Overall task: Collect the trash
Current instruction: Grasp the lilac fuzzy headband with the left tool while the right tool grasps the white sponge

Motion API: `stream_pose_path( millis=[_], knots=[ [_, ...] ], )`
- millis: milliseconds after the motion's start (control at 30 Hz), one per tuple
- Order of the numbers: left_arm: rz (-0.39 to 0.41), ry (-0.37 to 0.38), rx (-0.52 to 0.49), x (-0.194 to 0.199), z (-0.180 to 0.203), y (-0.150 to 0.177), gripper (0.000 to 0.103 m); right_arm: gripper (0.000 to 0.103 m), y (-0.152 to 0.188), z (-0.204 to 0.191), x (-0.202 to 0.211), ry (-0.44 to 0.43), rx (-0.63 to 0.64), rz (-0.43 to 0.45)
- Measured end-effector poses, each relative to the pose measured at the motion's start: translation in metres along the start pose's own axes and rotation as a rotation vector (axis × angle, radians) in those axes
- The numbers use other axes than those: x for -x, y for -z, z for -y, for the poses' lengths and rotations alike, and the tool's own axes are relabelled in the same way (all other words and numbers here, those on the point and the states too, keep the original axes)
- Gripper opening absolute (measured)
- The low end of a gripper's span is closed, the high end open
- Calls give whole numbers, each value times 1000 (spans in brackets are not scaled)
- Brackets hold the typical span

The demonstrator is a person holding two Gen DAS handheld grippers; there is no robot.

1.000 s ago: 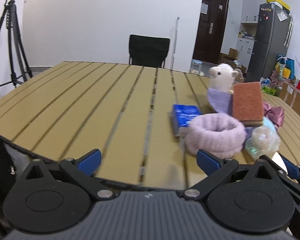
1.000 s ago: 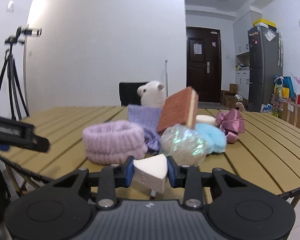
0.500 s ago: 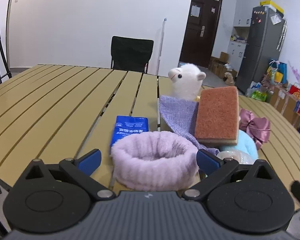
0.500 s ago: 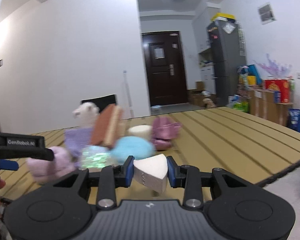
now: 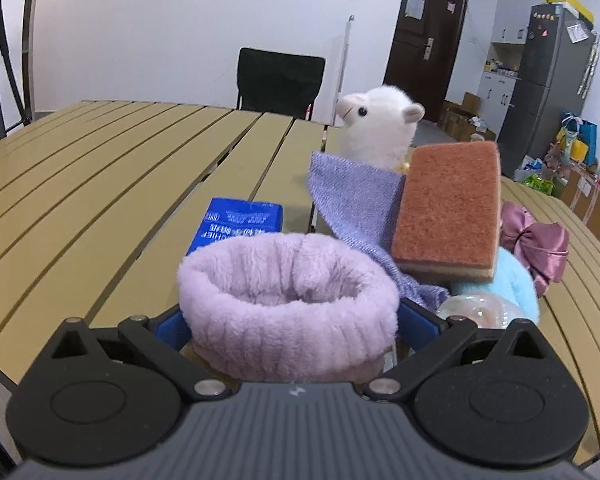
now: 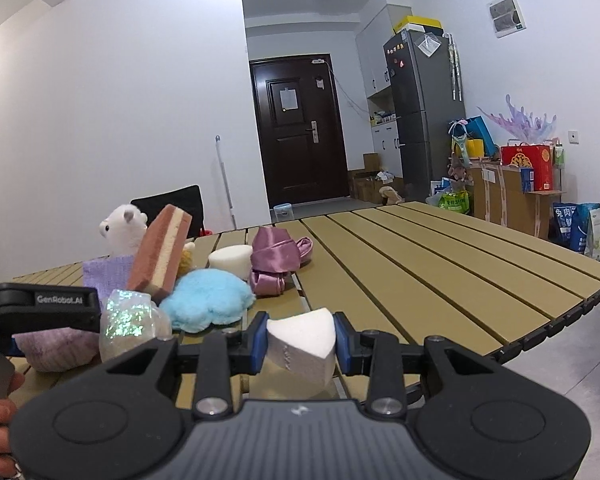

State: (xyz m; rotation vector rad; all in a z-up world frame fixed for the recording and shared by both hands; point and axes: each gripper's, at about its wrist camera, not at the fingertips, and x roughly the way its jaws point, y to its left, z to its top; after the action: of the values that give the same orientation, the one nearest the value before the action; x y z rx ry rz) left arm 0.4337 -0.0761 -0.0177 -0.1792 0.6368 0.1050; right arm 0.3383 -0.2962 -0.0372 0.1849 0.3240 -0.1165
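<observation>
Left wrist view now shows the left gripper [image 5: 290, 324] wide around the lilac plush ring [image 5: 288, 304] on the surface [image 5: 100, 184], no longer short of it, while the right gripper [image 6: 301, 343] holds the white foam wedge [image 6: 302, 342], so another pickup seems near.

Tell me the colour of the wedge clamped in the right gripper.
White. The foam wedge shows best in the right wrist view.
</observation>
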Motion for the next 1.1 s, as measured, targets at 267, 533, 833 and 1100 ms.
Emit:
stream_pose_path(
  millis=[267,533,833,1100],
  knots=[
    [9,48,8,8,-5,-2,54,33,1,-7,3,-3,1,4],
    [51,73,27,33,-26,-9,34,33,-3,-20,14,-54,-10,30],
    [128,124,-14,82,-47,-7,32,33,-6,-36,33,-132,-10,50],
    [152,112,-29,133,-65,16,32,33,2,-48,63,-194,23,35]
  ],
)
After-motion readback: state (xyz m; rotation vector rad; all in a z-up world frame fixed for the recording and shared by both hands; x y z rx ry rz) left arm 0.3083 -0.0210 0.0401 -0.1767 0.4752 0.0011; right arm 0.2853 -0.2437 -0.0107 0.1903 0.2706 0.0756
